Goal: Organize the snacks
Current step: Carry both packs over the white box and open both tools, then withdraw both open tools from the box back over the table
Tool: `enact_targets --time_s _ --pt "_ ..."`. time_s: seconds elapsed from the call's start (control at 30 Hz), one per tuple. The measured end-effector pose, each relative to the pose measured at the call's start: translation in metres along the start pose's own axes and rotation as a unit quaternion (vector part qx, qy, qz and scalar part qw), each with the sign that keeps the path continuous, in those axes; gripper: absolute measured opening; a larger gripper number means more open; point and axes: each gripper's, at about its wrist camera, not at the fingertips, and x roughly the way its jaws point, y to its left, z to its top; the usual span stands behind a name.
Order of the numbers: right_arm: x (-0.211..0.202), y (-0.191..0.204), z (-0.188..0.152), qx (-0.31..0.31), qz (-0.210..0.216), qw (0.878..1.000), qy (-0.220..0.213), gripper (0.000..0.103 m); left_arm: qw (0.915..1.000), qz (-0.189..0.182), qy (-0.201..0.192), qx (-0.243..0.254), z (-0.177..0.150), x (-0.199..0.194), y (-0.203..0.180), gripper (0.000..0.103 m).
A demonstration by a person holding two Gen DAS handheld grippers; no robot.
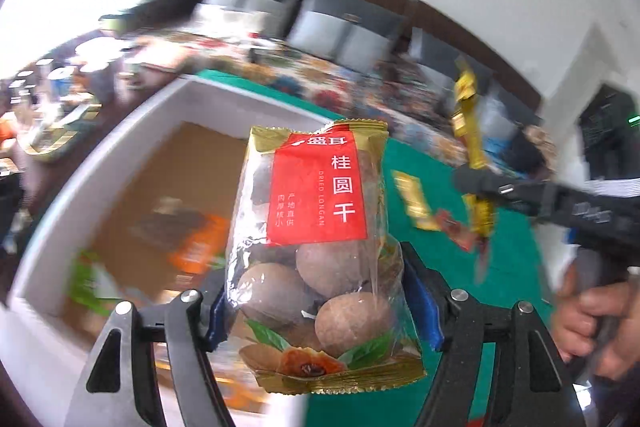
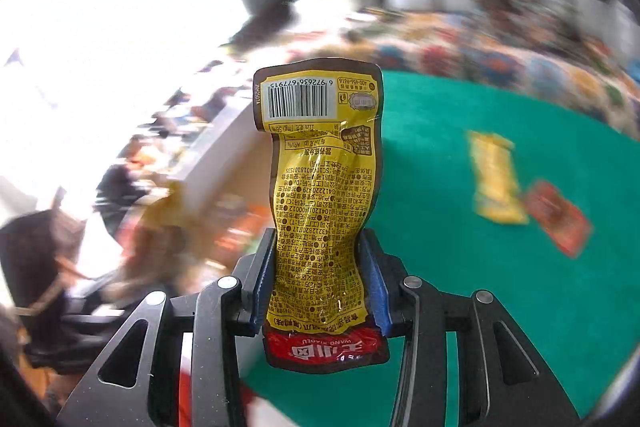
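My left gripper (image 1: 320,291) is shut on a clear dried longan packet (image 1: 320,247) with a red label and gold edges, held upright above the near edge of a white box (image 1: 80,187). The box has a brown bottom and holds blurred orange and green snack packs (image 1: 192,247). My right gripper (image 2: 318,279) is shut on a long yellow snack packet (image 2: 320,187) with a barcode, held upright over the green table. The right gripper with its yellow packet also shows in the left wrist view (image 1: 474,183), to the right of the box.
A green cloth (image 2: 480,287) covers the table. A yellow packet (image 2: 494,183) and a red packet (image 2: 558,217) lie on it at the right. A patterned cloth (image 2: 500,59) and grey cushions lie beyond. Cluttered items stand at the far left.
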Motion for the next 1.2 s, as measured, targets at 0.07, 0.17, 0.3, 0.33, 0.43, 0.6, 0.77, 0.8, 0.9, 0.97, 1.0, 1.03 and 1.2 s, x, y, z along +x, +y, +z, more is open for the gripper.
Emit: enact_targets --time_s 0.07,0.17,0.3,0.33,0.43,0.6,0.77,0.8,0.9,0.97,1.0,1.03,1.2 --pt "0.021 0.045 0.015 -0.024 0.030 0.999 -0.004 0.045 0.9975 0.066 -0.013 -0.021 0.001 -0.002 0.036 0.079" --pt "0.052 0.098 0.021 -0.050 0.035 0.998 -0.020 0.065 0.9918 0.120 0.001 -0.044 -0.011 0.012 0.075 0.082" --pt "0.073 0.125 0.013 -0.062 0.030 0.998 -0.016 0.073 0.9850 0.159 0.031 -0.060 -0.032 0.017 0.105 0.082" --pt "0.070 0.121 0.007 -0.059 0.031 0.997 -0.023 0.073 0.9850 0.158 0.028 -0.064 -0.034 0.019 0.104 0.082" --pt "0.051 0.082 -0.010 -0.054 0.019 0.998 -0.040 0.076 0.9878 0.140 0.012 -0.067 -0.042 0.012 0.090 0.082" --pt "0.049 -0.029 -0.070 -0.057 -0.102 0.993 -0.010 0.077 0.9971 0.069 -0.010 -0.031 -0.034 0.006 0.027 0.094" --pt "0.028 -0.169 -0.157 -0.017 -0.249 0.967 0.057 0.076 0.9987 -0.024 -0.022 0.039 -0.039 0.004 -0.074 0.103" --pt "0.017 -0.190 -0.170 0.000 -0.265 0.963 0.057 0.076 0.9978 -0.038 -0.023 0.049 -0.042 0.006 -0.090 0.103" --pt "-0.026 -0.251 -0.209 0.053 -0.312 0.948 0.044 0.076 0.9920 -0.088 -0.015 0.089 -0.055 0.024 -0.147 0.103" --pt "-0.043 -0.276 -0.226 0.074 -0.340 0.937 0.037 0.076 0.9883 -0.100 0.004 0.115 -0.072 0.053 -0.179 0.103" --pt "-0.049 -0.287 -0.234 0.086 -0.350 0.932 0.034 0.076 0.9866 -0.101 0.021 0.126 -0.082 0.075 -0.194 0.103" --pt "-0.055 -0.300 -0.244 0.102 -0.353 0.930 0.027 0.076 0.9853 -0.100 0.036 0.133 -0.091 0.093 -0.203 0.103" --pt "-0.071 -0.322 -0.263 0.124 -0.334 0.934 -0.027 0.078 0.9788 -0.070 0.107 0.161 -0.125 0.188 -0.226 0.103"
